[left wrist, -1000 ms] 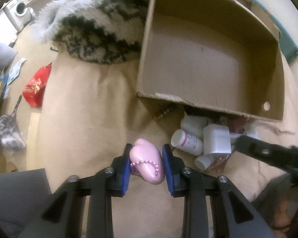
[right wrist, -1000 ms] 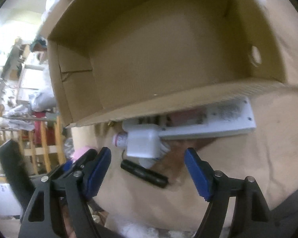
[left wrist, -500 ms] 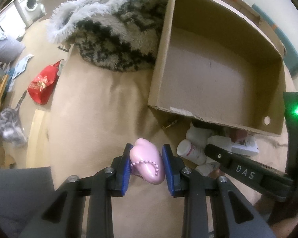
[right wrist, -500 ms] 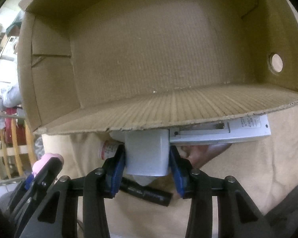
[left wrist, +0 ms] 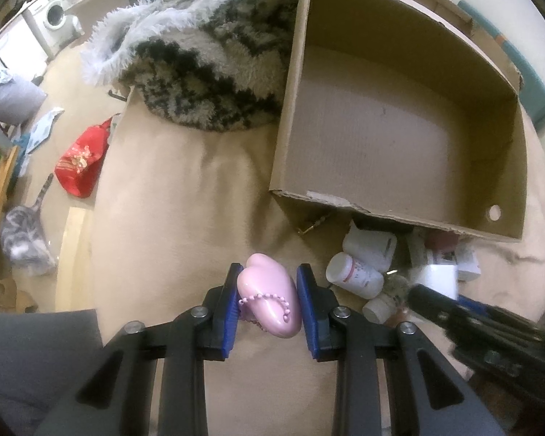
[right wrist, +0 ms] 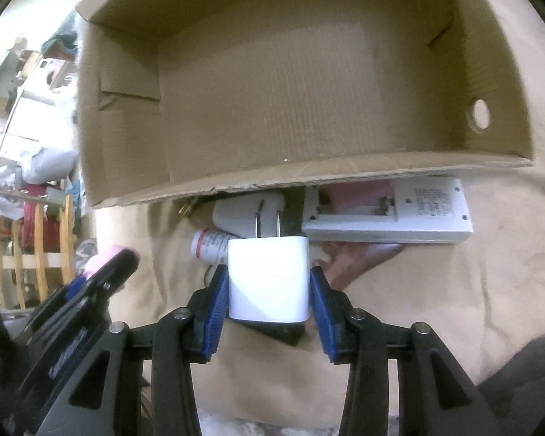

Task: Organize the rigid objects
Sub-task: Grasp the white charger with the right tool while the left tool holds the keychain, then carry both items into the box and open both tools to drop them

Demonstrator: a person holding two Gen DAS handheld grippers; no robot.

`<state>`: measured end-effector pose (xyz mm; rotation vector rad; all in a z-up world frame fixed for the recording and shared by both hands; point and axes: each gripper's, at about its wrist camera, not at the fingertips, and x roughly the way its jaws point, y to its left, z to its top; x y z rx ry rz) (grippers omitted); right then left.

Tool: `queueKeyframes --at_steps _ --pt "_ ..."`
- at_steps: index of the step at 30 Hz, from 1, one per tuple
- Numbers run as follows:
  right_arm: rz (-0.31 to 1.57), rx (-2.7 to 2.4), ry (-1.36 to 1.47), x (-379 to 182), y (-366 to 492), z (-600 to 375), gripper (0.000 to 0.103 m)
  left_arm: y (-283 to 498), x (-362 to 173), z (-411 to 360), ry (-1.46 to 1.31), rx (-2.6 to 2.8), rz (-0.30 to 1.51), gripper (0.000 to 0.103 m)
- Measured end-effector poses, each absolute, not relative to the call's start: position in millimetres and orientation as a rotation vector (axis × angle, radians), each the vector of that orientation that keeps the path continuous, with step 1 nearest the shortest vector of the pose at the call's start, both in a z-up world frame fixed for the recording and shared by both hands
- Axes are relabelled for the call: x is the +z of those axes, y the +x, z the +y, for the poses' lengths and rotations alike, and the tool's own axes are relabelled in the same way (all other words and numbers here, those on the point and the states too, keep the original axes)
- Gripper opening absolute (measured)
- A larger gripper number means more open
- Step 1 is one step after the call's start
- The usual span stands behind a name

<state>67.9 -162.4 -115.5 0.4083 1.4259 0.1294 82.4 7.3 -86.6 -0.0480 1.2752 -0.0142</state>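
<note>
My left gripper (left wrist: 269, 296) is shut on a pink heart-shaped case (left wrist: 269, 301) with a bead chain, held above the beige blanket in front of the open cardboard box (left wrist: 287, 101). My right gripper (right wrist: 269, 290) is shut on a white plug adapter (right wrist: 269, 276) with two metal prongs pointing at the box (right wrist: 309, 178), lifted off the pile. The adapter also shows in the left wrist view (left wrist: 441, 281). The box holds nothing visible.
By the box's near wall lie white pill bottles (left wrist: 354, 274), a white jar (left wrist: 368, 245), a white remote-like device (right wrist: 388, 218) and a black stick (right wrist: 279, 332). A shaggy throw (left wrist: 207, 61) lies left of the box. The bed edge drops to a cluttered floor on the left.
My right gripper closed on the white adapter and lifted it back from under the box edge. My left gripper kept the pink case and rose slightly.
</note>
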Motion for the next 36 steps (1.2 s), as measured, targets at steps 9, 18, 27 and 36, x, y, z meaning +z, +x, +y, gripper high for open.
queueKeyframes --at_steps 9,18,27,36 --pt "1.344 0.188 0.445 -80 50 -197 0.045 73 -68 -9 0.027 -0.040 1.210 0.027" --pt "1.200 0.226 0.391 -38 60 -227 0.045 83 -25 -25 0.082 -0.051 1.094 0.027" --pt "1.109 0.233 0.384 -24 102 -244 0.045 123 -3 -52 0.196 -0.041 0.979 0.027" --pt "1.112 0.212 0.353 -49 150 -245 0.045 165 -26 -84 0.264 -0.078 0.977 0.027"
